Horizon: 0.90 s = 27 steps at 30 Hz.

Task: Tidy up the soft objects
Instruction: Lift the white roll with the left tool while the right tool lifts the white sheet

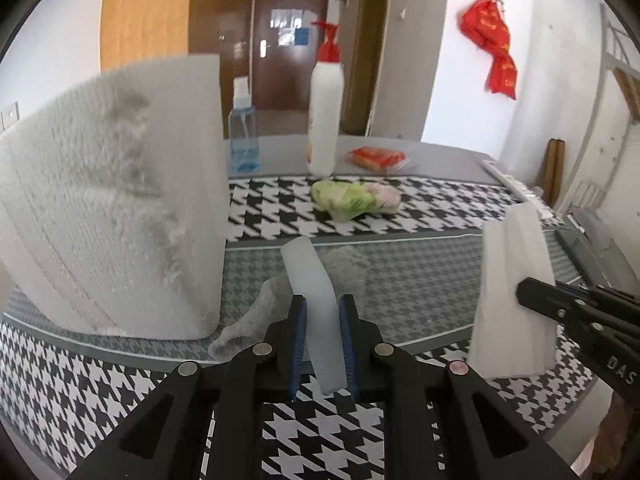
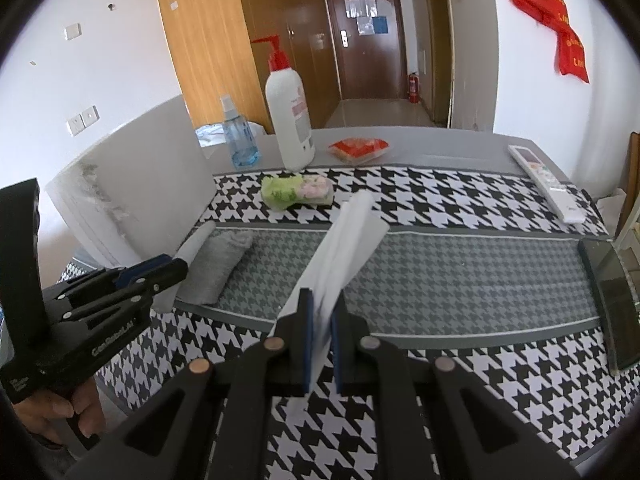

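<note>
My left gripper [image 1: 322, 304] is shut on a white foam strip [image 1: 310, 276] that curves up and away from the blue pads. Under it a grey cloth [image 1: 248, 320] lies rumpled on the houndstooth table cover [image 1: 400, 272]. A big white foam block [image 1: 112, 200] stands upright just to the left. My right gripper [image 2: 322, 300] is shut on a folded white foam sheet [image 2: 352, 240] held above the table. The right wrist view shows the left gripper [image 2: 176, 266] at the left, the strip [image 2: 196, 242] at its tip, next to the grey cloth [image 2: 220, 268]. A hand grips its handle.
At the back stand a white pump bottle [image 1: 326, 120] and a blue spray bottle [image 1: 243, 140], with a red packet [image 1: 376, 158] and a green-pink tissue pack [image 1: 356, 196] nearby. A white remote [image 2: 544, 180] and a dark phone [image 2: 612, 296] lie at the right edge.
</note>
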Tool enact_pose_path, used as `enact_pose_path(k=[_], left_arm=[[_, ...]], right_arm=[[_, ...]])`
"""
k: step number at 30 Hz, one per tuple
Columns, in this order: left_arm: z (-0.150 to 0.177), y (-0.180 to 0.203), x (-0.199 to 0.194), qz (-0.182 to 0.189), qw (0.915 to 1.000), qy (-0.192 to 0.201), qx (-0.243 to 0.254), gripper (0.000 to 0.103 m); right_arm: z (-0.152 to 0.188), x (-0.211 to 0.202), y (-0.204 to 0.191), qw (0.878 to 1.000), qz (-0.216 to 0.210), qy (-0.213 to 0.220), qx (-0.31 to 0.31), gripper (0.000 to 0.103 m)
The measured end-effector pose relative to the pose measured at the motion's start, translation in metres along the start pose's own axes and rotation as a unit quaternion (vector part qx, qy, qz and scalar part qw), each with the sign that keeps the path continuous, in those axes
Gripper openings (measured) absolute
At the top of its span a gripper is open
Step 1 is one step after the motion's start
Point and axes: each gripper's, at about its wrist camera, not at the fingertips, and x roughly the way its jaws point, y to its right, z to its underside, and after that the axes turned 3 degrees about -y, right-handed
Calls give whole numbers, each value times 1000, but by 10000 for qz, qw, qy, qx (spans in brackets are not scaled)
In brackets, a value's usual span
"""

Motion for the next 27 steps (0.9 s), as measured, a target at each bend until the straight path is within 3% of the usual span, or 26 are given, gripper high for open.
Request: enact_pose_path(k=[27], left_arm=[[-24, 0, -53, 83, 9961, 783, 407, 18]], right_arm=[[-15, -43, -28, 9979, -10, 621, -184, 11]])
